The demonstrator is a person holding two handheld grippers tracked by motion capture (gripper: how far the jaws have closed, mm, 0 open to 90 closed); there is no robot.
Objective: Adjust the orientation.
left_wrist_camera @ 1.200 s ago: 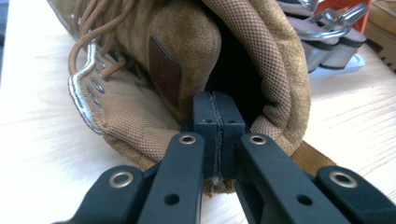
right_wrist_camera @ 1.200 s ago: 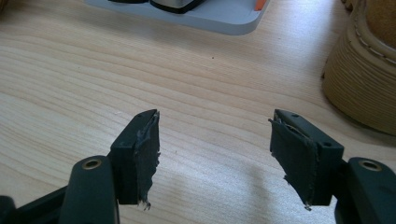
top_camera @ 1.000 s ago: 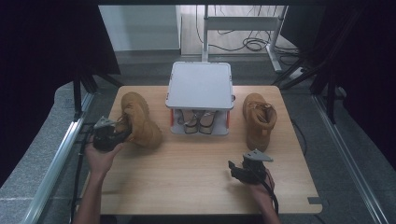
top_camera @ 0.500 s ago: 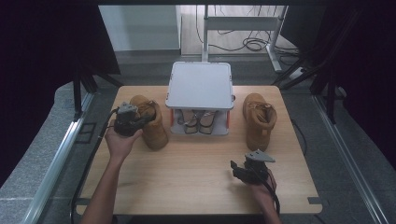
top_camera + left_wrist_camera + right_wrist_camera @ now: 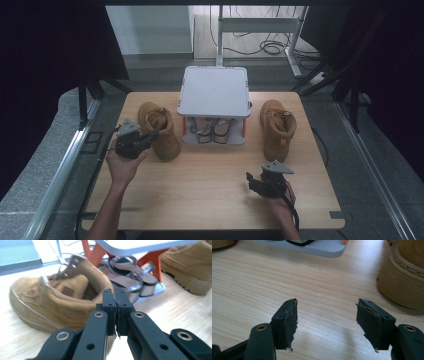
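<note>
Under the white-topped, orange-legged shoe rack (image 5: pixel 214 92) on the wooden counter (image 5: pixel 210 195): silver-strapped sandals (image 5: pixel 210 131). Left gripper (image 5: pixel 146 137) closed, empty, beside tan suede boot (image 5: pixel 159 130). Right gripper (image 5: pixel 253 181) open, empty.

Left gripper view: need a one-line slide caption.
Left gripper shut on the collar of a tan boot lying on the wooden table, sandals under a grey rack behind.
</note>
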